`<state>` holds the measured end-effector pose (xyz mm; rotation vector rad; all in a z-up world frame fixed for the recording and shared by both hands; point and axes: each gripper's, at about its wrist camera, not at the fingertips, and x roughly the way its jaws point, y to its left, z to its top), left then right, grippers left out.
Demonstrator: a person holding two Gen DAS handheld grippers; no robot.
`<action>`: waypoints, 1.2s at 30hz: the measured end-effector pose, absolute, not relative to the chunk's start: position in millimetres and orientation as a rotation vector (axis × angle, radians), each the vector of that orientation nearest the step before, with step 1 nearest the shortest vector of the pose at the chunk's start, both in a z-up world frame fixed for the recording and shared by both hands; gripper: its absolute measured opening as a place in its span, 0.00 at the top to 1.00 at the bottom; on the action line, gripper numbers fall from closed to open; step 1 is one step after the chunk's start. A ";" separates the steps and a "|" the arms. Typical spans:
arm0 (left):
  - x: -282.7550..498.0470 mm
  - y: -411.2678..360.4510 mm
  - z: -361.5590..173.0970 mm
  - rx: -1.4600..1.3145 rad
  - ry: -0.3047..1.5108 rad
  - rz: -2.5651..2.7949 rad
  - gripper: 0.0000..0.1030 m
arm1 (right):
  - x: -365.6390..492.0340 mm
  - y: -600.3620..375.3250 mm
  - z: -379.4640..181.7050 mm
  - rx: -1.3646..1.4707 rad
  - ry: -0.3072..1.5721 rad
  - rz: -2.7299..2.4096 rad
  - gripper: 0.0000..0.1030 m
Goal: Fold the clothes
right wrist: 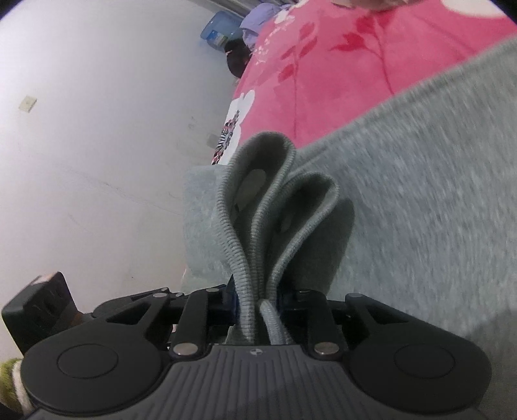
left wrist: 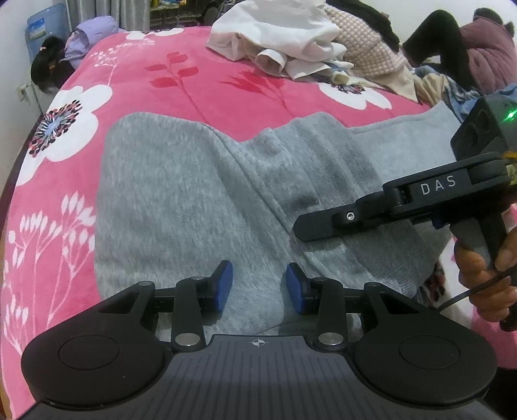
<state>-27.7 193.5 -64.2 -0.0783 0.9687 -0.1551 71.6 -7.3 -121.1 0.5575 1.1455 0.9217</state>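
Bed under a pink floral blanket [left wrist: 200, 97] fills the area ahead of the left jaws. Far side, ahead and right of them: a heap of white and checked laundry [left wrist: 290, 42]. Far left: blue water jug [left wrist: 40, 32] against a white wall [right wrist: 97, 129], lilac jacket [left wrist: 93, 30] next to it. Small wall plate [right wrist: 27, 104] left of the right jaws. Light is soft and even.

The right gripper [right wrist: 258, 302] pinches 2 ribbed folds of the grey garment [right wrist: 420, 194]; behind lies the pink floral blanket [right wrist: 355, 64]; a white wall [right wrist: 97, 129] fills the left.
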 end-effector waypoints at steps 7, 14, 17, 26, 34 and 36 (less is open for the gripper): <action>-21.5 189.2 -49.9 -0.136 0.969 -0.164 0.64 | 73.0 -13.8 -92.5 0.477 1.111 0.921 0.78; -12.2 171.5 -40.7 -0.168 0.952 -0.213 0.64 | 81.6 -28.3 -70.8 0.428 1.081 0.895 0.78; -5.9 161.0 -38.8 -0.164 0.949 -0.240 0.64 | 86.6 -32.4 -63.4 0.392 1.072 0.884 0.78; 19.3 123.6 -36.0 -0.192 0.937 -0.358 0.64 | 97.4 -63.5 -31.5 0.230 1.052 0.842 0.78; 52.2 77.0 -42.0 -0.247 0.943 -0.472 0.64 | 106.7 -112.3 -10.6 0.103 1.066 0.772 0.78; 61.2 63.4 -45.2 -0.263 0.949 -0.500 0.64 | 112.2 -125.5 -9.3 0.090 1.073 0.745 0.78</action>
